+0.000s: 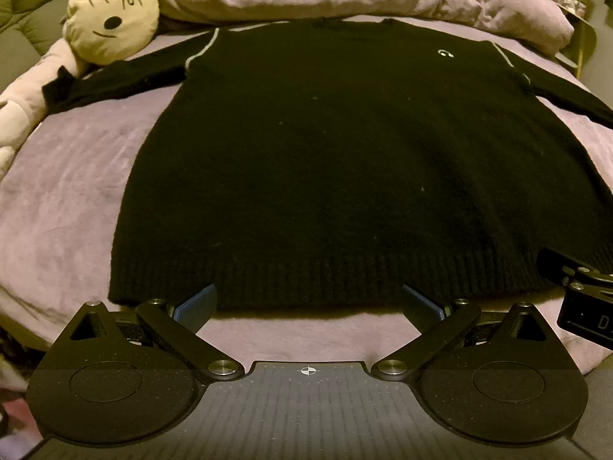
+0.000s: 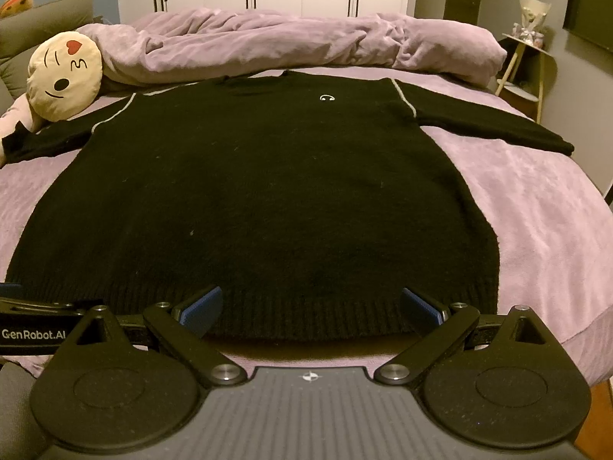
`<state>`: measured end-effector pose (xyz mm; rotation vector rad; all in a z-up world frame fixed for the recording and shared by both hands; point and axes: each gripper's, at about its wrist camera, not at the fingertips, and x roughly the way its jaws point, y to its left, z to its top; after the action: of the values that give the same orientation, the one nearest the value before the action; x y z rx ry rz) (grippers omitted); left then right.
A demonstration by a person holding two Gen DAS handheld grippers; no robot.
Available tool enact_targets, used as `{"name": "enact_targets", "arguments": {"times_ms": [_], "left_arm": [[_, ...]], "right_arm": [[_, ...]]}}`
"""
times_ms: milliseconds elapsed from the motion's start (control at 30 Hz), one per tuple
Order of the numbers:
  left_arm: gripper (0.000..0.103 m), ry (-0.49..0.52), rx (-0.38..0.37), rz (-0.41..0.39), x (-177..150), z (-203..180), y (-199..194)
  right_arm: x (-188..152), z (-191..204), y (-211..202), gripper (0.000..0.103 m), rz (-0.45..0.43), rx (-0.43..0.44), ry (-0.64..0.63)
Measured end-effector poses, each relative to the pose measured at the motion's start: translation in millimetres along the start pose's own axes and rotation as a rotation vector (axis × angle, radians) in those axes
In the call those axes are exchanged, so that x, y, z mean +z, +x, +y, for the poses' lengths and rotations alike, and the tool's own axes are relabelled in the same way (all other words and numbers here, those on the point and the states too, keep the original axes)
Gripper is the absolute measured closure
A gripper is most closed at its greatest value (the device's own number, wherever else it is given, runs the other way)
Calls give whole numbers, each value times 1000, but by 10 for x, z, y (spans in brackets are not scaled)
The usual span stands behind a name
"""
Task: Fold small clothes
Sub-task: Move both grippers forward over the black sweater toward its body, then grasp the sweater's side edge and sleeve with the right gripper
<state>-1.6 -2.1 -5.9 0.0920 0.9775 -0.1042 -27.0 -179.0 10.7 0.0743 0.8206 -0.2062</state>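
Your left claw [image 1: 308, 301] and right claw [image 2: 311, 306] both sit released, jaws spread wide at the ribbed hem of the black sweater [image 1: 345, 161], the blue pads just at its near edge and gripping nothing. Ahead of both claws the sweater lies flat and face up on the purple bed [image 2: 536, 207], sleeves spread to either side. Beyond it lie a bunched purple blanket [image 2: 287, 42] and, far left, a winking face cushion [image 1: 113, 15].
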Motion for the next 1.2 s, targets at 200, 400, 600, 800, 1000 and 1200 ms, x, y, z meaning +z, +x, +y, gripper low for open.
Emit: {"name": "enact_targets", "arguments": {"times_ms": [200, 400, 600, 800, 1000, 1200], "left_arm": [[0, -1, -1, 9, 9, -6, 20], [0, -2, -2, 12, 11, -8, 30], [0, -2, 1, 23, 23, -26, 63], [0, -1, 3, 40, 39, -61, 104], [0, 0, 2, 59, 66, -93, 156], [0, 4, 7, 74, 81, -148, 229]], "right_arm": [[16, -10, 7, 4, 3, 4, 3], [32, -30, 13, 4, 6, 8, 8], [47, -56, 47, 4, 11, 11, 15], [51, -89, 101, 4, 22, 16, 22], [37, -133, 162, 4, 36, 21, 41], [32, -193, 243, 4, 54, 29, 60]]}}
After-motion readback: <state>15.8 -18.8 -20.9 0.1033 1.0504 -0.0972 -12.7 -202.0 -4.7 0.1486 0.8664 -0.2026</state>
